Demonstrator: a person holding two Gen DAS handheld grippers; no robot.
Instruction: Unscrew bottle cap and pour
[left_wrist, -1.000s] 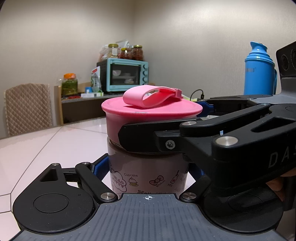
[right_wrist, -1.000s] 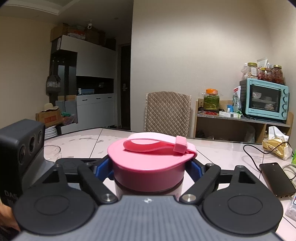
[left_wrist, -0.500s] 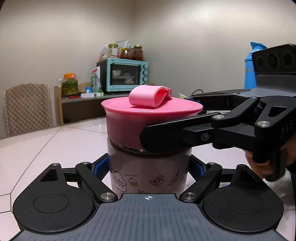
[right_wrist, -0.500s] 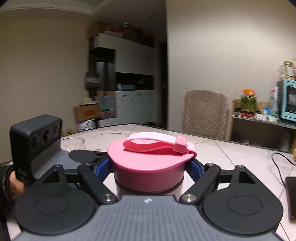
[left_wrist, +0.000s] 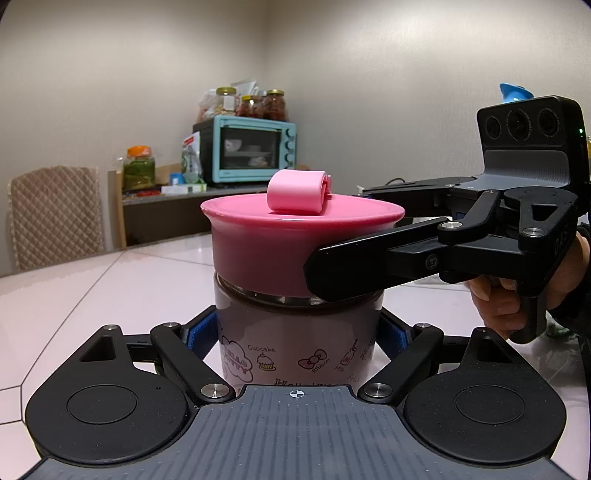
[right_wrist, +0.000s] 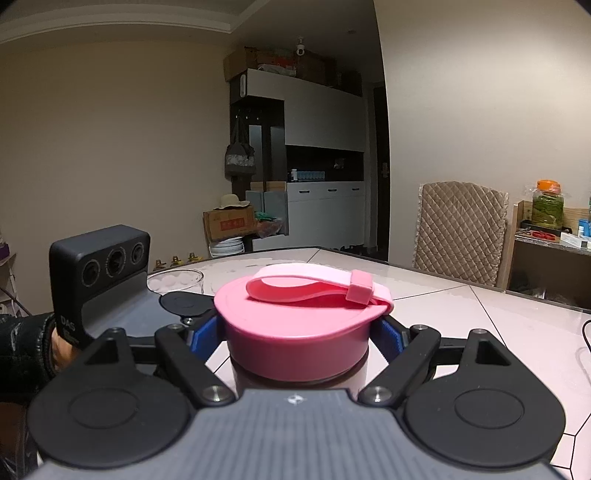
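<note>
A pale bottle (left_wrist: 295, 343) with cartoon prints stands on the white table. Its wide pink cap (left_wrist: 280, 240) carries a pink strap loop (left_wrist: 297, 190). My left gripper (left_wrist: 295, 332) is shut on the bottle's body, blue pads against both sides. My right gripper (right_wrist: 297, 332) is shut on the pink cap (right_wrist: 299, 343); in the left wrist view it reaches in from the right (left_wrist: 347, 273). The cap sits level on the bottle. An empty clear glass (right_wrist: 175, 282) stands behind the left gripper's body in the right wrist view.
The white tiled table (left_wrist: 110, 280) spreads around. A quilted chair (right_wrist: 460, 229) stands at its far side. A shelf holds a teal toaster oven (left_wrist: 251, 151) and jars. A blue thermos top (left_wrist: 513, 94) shows behind the right gripper. A black cable (right_wrist: 585, 339) lies at right.
My right gripper has swung around the bottle with the cap in it. The strap loop has turned with it and now shows end-on in the left wrist view. The left gripper and bottle stayed still.
</note>
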